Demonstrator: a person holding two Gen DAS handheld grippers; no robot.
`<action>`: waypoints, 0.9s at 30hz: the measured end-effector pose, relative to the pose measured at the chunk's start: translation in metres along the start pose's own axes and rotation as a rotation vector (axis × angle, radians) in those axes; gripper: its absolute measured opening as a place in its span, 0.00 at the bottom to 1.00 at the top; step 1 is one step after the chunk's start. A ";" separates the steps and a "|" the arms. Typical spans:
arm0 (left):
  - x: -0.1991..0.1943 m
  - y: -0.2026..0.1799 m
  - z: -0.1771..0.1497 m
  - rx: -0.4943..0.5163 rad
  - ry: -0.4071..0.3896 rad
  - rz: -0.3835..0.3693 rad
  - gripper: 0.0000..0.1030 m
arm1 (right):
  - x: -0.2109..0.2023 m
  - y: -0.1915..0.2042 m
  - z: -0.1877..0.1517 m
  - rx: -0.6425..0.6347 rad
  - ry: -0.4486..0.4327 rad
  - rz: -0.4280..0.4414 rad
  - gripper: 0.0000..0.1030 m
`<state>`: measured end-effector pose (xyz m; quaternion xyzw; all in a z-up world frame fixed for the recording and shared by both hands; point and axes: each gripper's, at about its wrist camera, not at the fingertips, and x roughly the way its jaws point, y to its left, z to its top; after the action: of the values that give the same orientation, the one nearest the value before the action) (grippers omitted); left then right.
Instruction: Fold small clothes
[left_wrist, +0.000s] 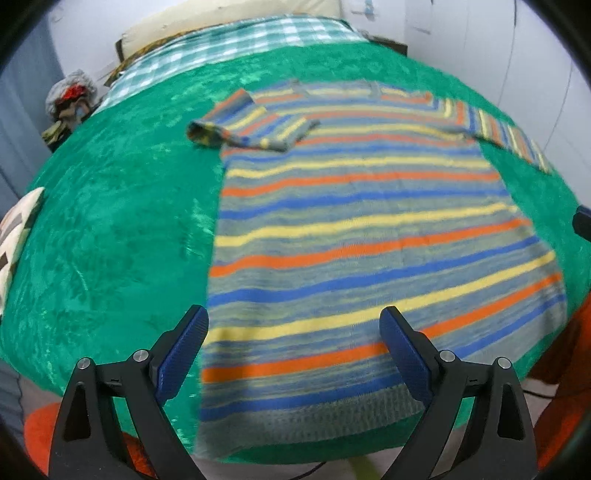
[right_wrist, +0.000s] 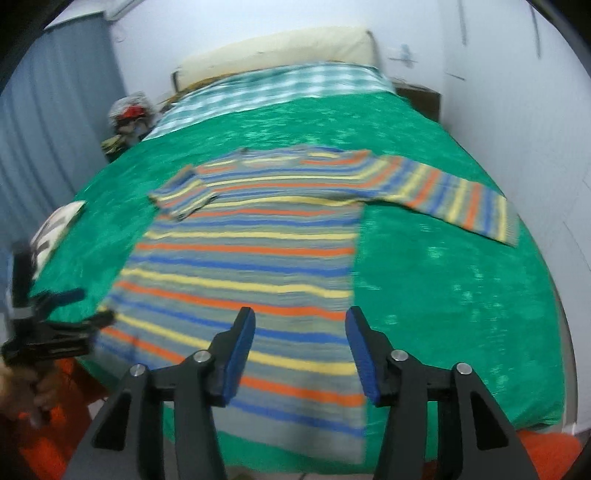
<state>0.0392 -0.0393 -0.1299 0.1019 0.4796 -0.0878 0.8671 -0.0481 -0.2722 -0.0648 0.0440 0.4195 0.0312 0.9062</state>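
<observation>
Sweater (left_wrist: 354, 229) flat on the green bed (left_wrist: 110, 229), left sleeve (left_wrist: 255, 127) folded in, right sleeve (right_wrist: 454, 201) out. Left claw (left_wrist: 293, 345) gapes empty at the hem; right claw (right_wrist: 300, 350) half-spread, empty. Best pinch that cuff cleanly, then fold straight across.

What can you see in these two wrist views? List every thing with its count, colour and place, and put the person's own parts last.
striped sweater: one, grey with blue, yellow and orange stripes; flat on the blanket, one sleeve folded over the chest, the other stretched out.
green blanket: one, bright green; covers the bed.
checked sheet: one, green and white; beyond the blanket.
pillow: one, cream; head of the bed.
pile of things: one, mixed colours; beside the bed.
left gripper: black with blue pads; open over the sweater's hem.
right gripper: same colours; open, holding nothing.
hand: one; holds the left gripper.
</observation>
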 end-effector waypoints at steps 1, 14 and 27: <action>0.005 -0.004 -0.002 0.012 0.011 0.006 0.92 | 0.001 0.009 -0.005 -0.020 0.003 0.003 0.51; 0.033 -0.009 -0.018 -0.014 0.085 0.003 1.00 | 0.025 0.017 -0.034 -0.072 0.081 -0.029 0.51; 0.003 -0.002 -0.023 -0.005 0.170 -0.051 0.98 | 0.039 0.026 -0.042 -0.106 0.147 -0.046 0.52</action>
<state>0.0217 -0.0355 -0.1442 0.0944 0.5541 -0.0996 0.8211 -0.0557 -0.2403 -0.1184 -0.0162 0.4833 0.0355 0.8746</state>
